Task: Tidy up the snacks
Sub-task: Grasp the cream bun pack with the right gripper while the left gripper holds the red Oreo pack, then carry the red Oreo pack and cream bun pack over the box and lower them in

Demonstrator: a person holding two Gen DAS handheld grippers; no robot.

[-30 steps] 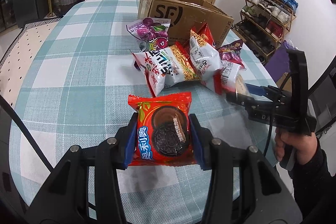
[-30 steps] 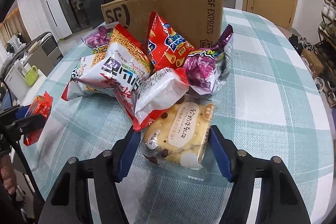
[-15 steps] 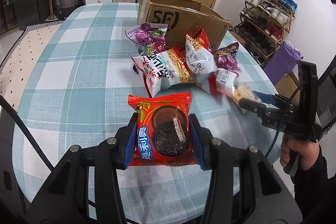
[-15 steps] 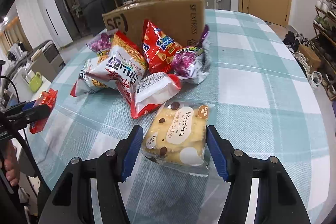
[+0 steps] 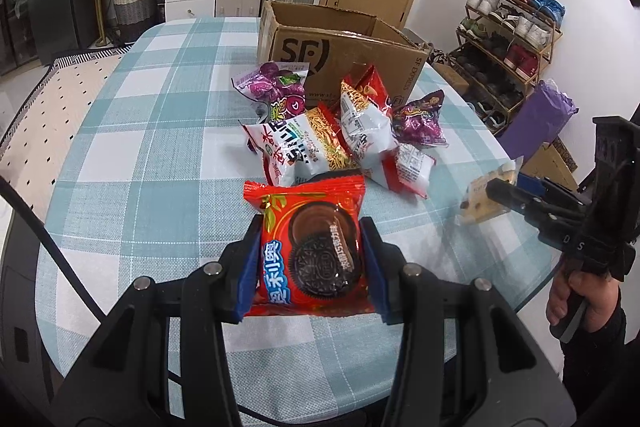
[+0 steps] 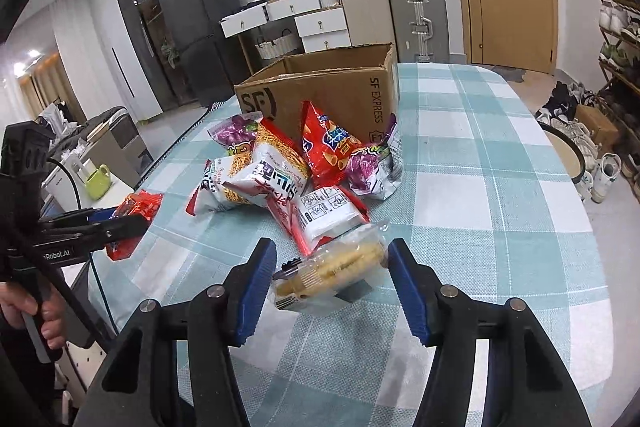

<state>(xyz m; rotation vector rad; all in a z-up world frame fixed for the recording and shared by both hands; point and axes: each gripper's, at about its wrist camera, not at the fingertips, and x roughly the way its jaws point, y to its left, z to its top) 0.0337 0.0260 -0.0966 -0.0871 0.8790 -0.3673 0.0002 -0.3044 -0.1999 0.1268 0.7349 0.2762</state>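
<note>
My left gripper (image 5: 310, 267) is shut on a red Oreo packet (image 5: 312, 247) and holds it above the checked tablecloth (image 5: 140, 147). My right gripper (image 6: 332, 283) is shut on a clear packet of yellow biscuits (image 6: 332, 267), tilted on edge above the table; it also shows in the left wrist view (image 5: 480, 203). A pile of snack bags (image 5: 340, 135) lies in front of the open cardboard box (image 5: 340, 51). The pile (image 6: 288, 171) and box (image 6: 328, 91) lie ahead of my right gripper. The left gripper with the red packet (image 6: 132, 223) shows at the left.
A shoe rack (image 5: 516, 39) and purple bag (image 5: 536, 119) stand right of the table. Drawers, suitcases (image 6: 416, 15) and a fridge (image 6: 192, 31) line the far wall. The table edge runs close below both grippers.
Both grippers have lifted and pulled back from the pile. The biscuit packet has left the table and tilted on edge in my right gripper. The Oreo packet stays gripped.
</note>
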